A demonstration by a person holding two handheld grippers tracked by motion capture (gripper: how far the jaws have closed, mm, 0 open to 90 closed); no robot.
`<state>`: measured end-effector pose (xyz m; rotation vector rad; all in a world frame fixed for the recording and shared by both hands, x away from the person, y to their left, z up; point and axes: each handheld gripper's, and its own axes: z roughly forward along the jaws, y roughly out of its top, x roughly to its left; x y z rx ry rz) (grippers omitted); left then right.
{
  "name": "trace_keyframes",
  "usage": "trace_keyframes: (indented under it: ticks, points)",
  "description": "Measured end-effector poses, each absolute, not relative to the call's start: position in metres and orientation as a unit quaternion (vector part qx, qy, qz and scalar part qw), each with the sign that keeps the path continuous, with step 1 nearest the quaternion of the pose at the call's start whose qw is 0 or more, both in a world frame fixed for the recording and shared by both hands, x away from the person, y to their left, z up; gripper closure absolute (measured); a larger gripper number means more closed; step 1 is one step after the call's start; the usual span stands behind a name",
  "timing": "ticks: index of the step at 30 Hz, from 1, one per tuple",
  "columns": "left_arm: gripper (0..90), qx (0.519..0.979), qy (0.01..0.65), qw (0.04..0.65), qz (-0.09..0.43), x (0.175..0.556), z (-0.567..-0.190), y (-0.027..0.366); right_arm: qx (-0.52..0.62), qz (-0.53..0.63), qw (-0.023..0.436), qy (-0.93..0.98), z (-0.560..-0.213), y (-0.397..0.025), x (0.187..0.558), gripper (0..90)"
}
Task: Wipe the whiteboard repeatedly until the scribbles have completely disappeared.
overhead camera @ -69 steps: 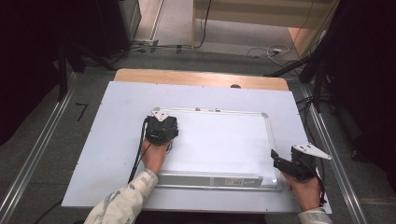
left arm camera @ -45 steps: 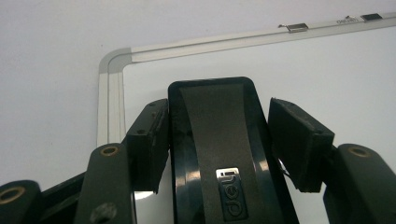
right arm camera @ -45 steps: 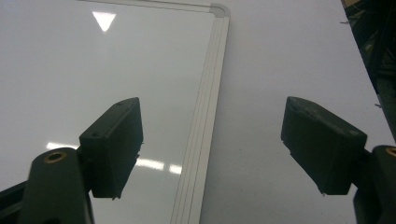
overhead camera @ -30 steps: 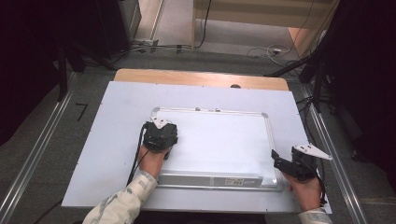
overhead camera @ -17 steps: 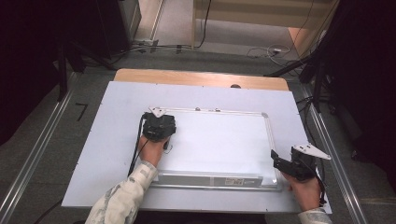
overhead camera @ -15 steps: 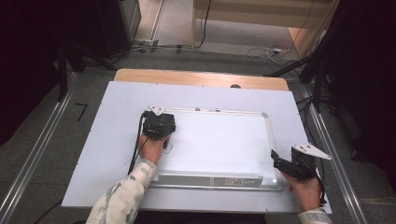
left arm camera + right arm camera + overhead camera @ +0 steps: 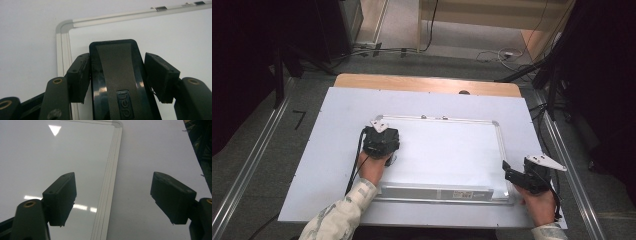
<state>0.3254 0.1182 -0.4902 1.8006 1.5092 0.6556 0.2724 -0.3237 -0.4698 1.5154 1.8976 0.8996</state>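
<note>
At a white-topped table [image 7: 327,150], a person's left gripper [image 7: 117,65] is clenched on a black whiteboard eraser [image 7: 117,82], its two jaws pressed against the eraser's sides; the eraser rests on the whiteboard [image 7: 447,150] near the board's far-left corner, just inside the silver frame. The right gripper [image 7: 112,195] is released, jaws spread wide, and sits at the board's near-right corner with one jaw over the white surface and the other over the bare tabletop, the frame's right edge running between them, well apart from the eraser
</note>
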Motion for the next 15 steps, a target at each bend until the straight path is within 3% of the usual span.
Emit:
trace_keyframes:
  ticks: [15]
  points:
    - [39.5, 0.718, 0.555, 0.345, 0.239, 0.295, -0.49, 0.11, 0.562, 0.335, 0.273, 0.705, -0.47, -0.323, 0.272, 19.5]
